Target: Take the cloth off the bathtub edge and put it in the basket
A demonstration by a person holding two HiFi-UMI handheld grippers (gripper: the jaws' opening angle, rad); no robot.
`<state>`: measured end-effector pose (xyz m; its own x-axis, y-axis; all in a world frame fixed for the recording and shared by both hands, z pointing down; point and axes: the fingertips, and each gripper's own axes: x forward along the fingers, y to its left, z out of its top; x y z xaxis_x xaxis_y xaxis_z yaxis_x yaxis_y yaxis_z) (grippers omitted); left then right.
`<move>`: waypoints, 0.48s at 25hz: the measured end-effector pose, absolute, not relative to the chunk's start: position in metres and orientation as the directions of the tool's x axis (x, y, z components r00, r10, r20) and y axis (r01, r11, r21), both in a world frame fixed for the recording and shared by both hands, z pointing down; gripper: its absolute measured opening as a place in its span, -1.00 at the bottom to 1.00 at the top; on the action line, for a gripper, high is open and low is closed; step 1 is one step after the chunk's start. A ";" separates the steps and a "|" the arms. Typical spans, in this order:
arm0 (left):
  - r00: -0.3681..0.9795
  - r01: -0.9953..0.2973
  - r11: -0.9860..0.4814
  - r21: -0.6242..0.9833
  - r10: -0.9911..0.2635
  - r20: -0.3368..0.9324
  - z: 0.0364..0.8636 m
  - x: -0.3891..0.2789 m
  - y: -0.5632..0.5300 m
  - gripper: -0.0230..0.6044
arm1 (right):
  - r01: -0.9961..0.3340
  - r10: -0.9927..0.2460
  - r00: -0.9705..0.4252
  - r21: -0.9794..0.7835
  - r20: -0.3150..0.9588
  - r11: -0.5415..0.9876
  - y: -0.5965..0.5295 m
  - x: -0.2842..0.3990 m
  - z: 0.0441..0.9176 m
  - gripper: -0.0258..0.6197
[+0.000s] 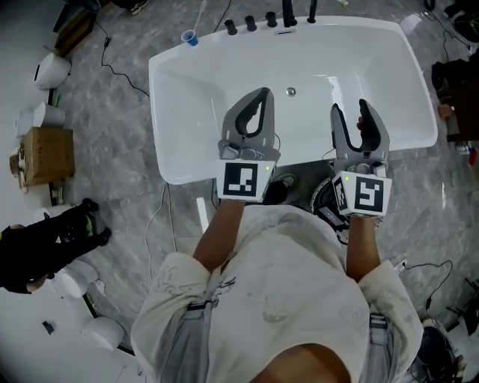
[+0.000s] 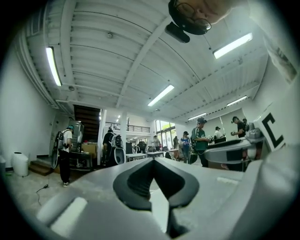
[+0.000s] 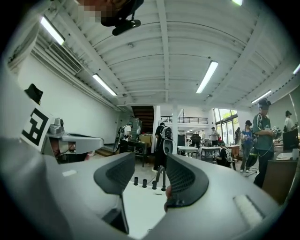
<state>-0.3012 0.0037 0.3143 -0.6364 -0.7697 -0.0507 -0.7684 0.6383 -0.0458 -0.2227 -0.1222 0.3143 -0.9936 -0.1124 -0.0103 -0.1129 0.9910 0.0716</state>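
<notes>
My left claw (image 1: 263, 94) is shut and my right claw (image 1: 350, 111) half open, both empty. I see no cloth ahead of them. It should be limp, so I'd pinch a fold.

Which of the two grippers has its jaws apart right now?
The right gripper: its jaws stand apart, while the left gripper has its jaws closed together.

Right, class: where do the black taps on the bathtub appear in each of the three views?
Head view: the taps stand at the top centre, along the far rim.
Left gripper view: not in it.
Right gripper view: low centre, small, on the far rim.
Shared landmark: the white bathtub, in the head and right gripper views.
</notes>
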 end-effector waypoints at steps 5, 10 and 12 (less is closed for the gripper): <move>-0.687 -0.724 0.689 -0.033 -0.724 -0.056 0.316 -0.286 0.015 -0.94 | -0.049 -0.048 -0.999 0.062 -0.024 0.997 -0.103 -0.215 0.315 -0.25; -0.726 -0.684 0.728 -0.049 -0.686 -0.053 0.308 -0.262 0.039 -0.94 | -0.002 0.000 -0.998 0.049 -0.055 0.999 -0.088 -0.200 0.308 -0.25; -0.735 -0.673 0.737 -0.055 -0.675 -0.058 0.305 -0.250 0.046 -0.94 | 0.006 0.009 -0.998 0.045 -0.066 0.999 -0.086 -0.192 0.306 -0.25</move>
<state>-0.2495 0.0463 0.3049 -0.7352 -0.6754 -0.0577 -0.6732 0.7375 -0.0545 -0.1919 -0.0857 0.3065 -0.9978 0.0085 -0.0657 0.0056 0.9990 0.0448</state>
